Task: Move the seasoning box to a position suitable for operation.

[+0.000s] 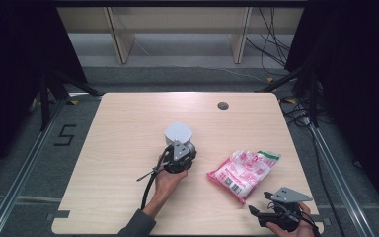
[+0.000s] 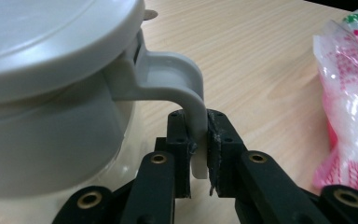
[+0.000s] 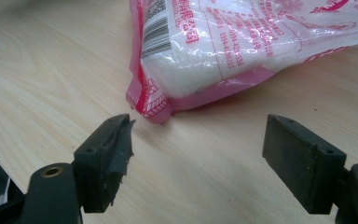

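Left gripper [image 2: 198, 149] pinches the grey lidded plastic container's [image 1: 178, 134] thin handle [image 2: 193, 105]; right gripper [image 3: 198, 156] spread.
Handle could twist free mid-tabletop [image 1: 128, 128], tipping it.

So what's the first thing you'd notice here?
A grey lidded jug stands mid-table, and the left tool pinches its curved handle. To its right lies a pink-and-white bag of white grains. The right tool waits open just short of the bag's corner.
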`<action>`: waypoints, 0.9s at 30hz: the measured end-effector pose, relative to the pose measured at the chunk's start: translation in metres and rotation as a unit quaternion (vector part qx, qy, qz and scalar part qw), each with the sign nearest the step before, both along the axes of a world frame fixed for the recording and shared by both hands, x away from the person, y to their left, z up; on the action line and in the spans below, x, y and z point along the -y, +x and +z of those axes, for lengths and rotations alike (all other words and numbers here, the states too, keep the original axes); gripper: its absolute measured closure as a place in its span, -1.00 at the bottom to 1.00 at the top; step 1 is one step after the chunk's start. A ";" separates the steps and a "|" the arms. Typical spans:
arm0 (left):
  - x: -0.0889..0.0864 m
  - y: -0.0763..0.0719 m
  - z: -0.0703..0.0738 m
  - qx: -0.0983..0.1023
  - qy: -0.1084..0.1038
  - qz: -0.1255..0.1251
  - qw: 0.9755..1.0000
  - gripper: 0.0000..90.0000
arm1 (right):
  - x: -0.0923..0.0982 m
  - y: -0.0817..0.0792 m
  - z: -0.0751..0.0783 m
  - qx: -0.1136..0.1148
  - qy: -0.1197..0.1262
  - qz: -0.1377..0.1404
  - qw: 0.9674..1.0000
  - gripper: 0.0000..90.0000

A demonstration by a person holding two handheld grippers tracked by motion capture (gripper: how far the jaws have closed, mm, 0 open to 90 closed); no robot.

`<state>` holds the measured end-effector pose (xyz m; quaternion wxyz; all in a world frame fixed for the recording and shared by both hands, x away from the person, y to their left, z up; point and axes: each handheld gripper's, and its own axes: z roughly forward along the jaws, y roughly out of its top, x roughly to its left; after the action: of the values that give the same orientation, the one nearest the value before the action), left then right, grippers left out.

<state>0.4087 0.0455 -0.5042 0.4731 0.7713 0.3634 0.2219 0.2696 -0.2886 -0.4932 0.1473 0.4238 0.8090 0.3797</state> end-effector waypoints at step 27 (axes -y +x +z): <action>-0.075 -0.015 0.001 0.017 0.009 0.020 1.000 0.21 | -0.003 0.000 -0.001 -0.004 -0.007 0.014 1.000 -0.45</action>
<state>0.3939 0.1210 -0.5033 0.4674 0.7643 0.3685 0.2481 0.2700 -0.2860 -0.4947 0.1415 0.4126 0.8184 0.3742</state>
